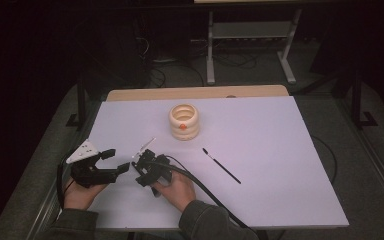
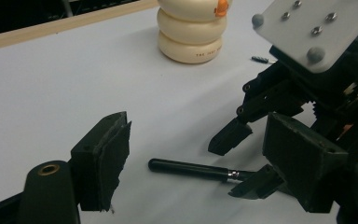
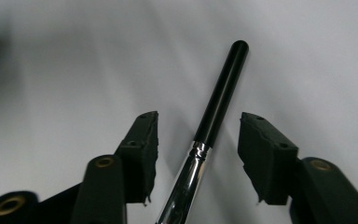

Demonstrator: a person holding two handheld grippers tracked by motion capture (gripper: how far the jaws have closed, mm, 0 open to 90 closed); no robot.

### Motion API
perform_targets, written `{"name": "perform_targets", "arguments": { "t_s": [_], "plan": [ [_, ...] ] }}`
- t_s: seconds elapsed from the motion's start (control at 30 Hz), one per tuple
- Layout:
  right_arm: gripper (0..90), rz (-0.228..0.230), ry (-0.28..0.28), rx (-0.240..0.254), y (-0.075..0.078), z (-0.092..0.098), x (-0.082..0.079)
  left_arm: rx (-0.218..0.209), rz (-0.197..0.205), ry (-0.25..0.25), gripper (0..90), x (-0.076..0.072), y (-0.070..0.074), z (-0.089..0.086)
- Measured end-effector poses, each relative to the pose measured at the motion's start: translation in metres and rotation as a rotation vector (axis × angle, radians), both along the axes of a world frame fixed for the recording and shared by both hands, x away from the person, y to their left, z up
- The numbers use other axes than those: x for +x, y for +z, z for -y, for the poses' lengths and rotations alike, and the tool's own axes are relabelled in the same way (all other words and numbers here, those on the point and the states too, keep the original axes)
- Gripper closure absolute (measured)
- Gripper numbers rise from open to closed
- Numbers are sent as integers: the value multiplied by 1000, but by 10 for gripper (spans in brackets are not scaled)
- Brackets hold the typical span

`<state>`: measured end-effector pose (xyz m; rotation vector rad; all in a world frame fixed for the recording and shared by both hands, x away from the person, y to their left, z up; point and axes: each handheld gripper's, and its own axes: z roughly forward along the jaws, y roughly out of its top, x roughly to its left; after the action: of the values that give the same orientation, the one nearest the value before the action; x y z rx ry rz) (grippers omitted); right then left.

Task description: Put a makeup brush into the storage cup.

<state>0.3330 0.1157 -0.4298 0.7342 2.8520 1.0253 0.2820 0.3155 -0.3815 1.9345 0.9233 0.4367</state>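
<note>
The white rectangular table carries everything you need, and little of the job looks done yet. The cream holder of stacked rings with an orange dot stands at about twelve o'clock from the table's middle, and from the high view I cannot tell whether anything is inside it.

Your left gripper waits at about eight o'clock, jaws wide and empty, pointing toward the other hand. Your right gripper sits just beside it at seven o'clock, low over the tabletop. Its jaws stand half spread, one on each side of the slim make-up brush with a black handle and silver ferrule. There is a gap on both sides, so the pads are not gripping yet and the brush lies flat on the table.

A second thin black brush lies untouched at five o'clock from the holder, well apart from both hands.

By my reading you are at the first pick: close on the handle, lift, carry it to the holder, then fetch the second brush.
</note>
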Motion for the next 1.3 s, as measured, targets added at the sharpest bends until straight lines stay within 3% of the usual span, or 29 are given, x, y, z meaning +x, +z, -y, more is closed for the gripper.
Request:
{"name": "perform_targets", "arguments": {
  "t_s": [0.2, 0.33, 0.4, 0.57, 0.8, 1.07, 1.17, 1.3],
  "plan": [
    [590, 17, -22, -33, -6, -4, 0, 2, -1, 3, 226, 0, -1, 0],
    [684, 90, -35, -58, -7, -6, -6, 0, -6, 7, 227, 0, -1, 0],
    [719, 97, -34, -54, -7, -6, -8, 5, -9, 6, 228, 1, -2, 0],
    [783, 94, -29, -46, -7, -5, -7, 8, -9, 7, 228, 1, -1, -1],
    [787, 15, -27, 2, -8, 4, 4, -8, -8, 9, 230, 0, -1, -2],
    [787, 1, -15, 40, 3, 26, 6, -12, 7, -15, 237, -2, 3, 2],
    [788, 19, -10, 49, 9, 37, 8, -11, 6, -27, 236, -3, 2, 3],
    [787, 19, 3, 40, 17, 49, 11, -7, 6, -39, 236, -3, 2, 7]
  ]
}}
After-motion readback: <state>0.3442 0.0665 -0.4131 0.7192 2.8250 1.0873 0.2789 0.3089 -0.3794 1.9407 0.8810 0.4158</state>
